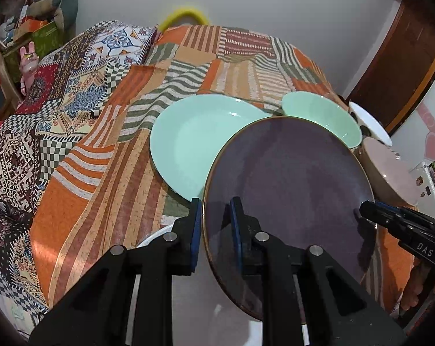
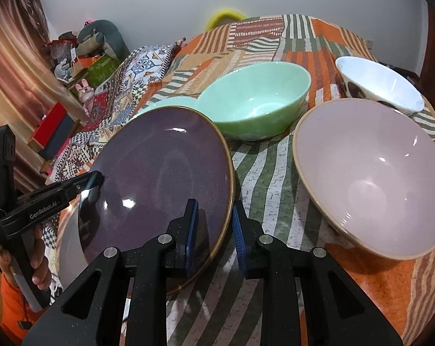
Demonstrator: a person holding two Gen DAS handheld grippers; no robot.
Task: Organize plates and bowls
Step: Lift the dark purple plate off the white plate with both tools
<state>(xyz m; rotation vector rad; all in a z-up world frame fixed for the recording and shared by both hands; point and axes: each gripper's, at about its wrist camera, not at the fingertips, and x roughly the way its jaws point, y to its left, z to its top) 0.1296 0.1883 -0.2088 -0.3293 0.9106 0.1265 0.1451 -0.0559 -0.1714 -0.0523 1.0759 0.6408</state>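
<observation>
Two tools hold the purple plate (image 2: pixel 159 173) by opposite rims, tilted above the table (image 2: pixel 275 173): the left tool (image 1: pixel 216 225) and the right tool (image 2: pixel 214 225), each narrowed onto its edge. Nothing looks stacked yet; the mint plate (image 1: pixel 188 144), green bowl (image 2: pixel 254 101), pink bowl (image 2: pixel 370 173) and white bowl (image 2: pixel 384 86) lie separately.

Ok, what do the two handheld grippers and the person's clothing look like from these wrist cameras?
Both are black plastic: the left gripper and right gripper have angular linkage arms with silver pivot pins and blue ribbed pads. White lettering reads "GenRobot.AI" on the left one's side and "DAS" on the right's. The person wears an orange sleeve.
</observation>
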